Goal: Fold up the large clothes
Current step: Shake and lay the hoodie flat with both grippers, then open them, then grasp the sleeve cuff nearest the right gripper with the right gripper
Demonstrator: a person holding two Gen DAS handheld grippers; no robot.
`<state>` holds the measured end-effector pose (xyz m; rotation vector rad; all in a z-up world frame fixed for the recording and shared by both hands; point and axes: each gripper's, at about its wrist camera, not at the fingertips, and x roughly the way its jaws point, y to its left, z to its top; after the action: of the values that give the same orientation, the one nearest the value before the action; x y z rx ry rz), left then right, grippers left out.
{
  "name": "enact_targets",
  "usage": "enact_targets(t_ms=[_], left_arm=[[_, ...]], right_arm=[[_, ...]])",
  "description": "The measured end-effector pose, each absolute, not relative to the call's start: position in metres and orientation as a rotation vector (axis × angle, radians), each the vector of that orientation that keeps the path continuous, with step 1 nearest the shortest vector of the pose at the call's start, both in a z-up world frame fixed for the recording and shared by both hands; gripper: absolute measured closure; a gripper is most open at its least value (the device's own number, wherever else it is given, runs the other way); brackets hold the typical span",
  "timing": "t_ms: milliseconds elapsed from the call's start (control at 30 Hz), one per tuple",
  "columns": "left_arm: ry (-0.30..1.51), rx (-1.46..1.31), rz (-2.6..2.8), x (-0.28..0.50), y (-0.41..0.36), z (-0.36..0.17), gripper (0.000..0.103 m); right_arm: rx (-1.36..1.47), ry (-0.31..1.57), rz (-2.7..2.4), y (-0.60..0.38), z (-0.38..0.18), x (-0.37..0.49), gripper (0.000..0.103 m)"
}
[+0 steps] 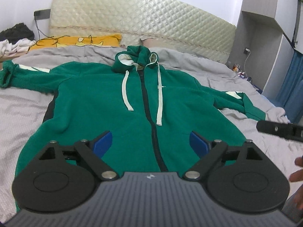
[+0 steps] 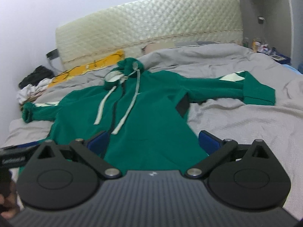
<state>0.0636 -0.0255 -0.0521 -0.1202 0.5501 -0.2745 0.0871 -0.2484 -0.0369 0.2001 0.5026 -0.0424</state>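
Observation:
A green zip hoodie (image 1: pixel 98 102) with white drawstrings lies flat, front up, on a grey bed cover (image 1: pixel 22 109), sleeves spread to both sides and hood toward the headboard. My left gripper (image 1: pixel 150 143) is open and empty, above the hoodie's lower hem around the zip. In the right wrist view the hoodie (image 2: pixel 151 102) lies the same way; my right gripper (image 2: pixel 153 141) is open and empty above its lower right hem. The right sleeve (image 2: pixel 227 89) stretches out to the right. The right gripper's body (image 1: pixel 280 130) shows at the right edge of the left wrist view.
A quilted cream headboard (image 1: pixel 132 19) stands at the back. A yellow pillow (image 1: pixel 75 40) and a pile of clothes (image 1: pixel 15 37) lie at the back left. A grey cabinet (image 1: pixel 265 28) and small items stand at the right of the bed.

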Motion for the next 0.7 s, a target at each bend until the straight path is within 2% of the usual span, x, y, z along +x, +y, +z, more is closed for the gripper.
enact_targets(t_ms=[233,400,533,633,700], left_arm=[[0.568,-0.100,-0.283,0.067,-0.033,-0.059,0.007],[0.597,-0.116,-0.267,0.074,-0.034,-0.068,0.007],[0.612,-0.132,-0.243,0.080,-0.034,-0.074,0.007],[0.630,-0.153,-0.220,0.088,-0.033,-0.079,0.007],[0.646,-0.175,-0.215,0.094,-0.033,-0.083,0.007]], right_arm=[[0.237,0.502,-0.098,-0.287,-0.028,0.110,0.000],[0.339,0.533,-0.073,-0.345,-0.019,0.136,0.000],[0.303,0.509,-0.043,-0.396,-0.023,0.168,0.000],[0.360,0.549,-0.074,-0.446,-0.051,0.200,0.010],[0.364,0.577,-0.100,-0.468,-0.071,0.218,0.025]])
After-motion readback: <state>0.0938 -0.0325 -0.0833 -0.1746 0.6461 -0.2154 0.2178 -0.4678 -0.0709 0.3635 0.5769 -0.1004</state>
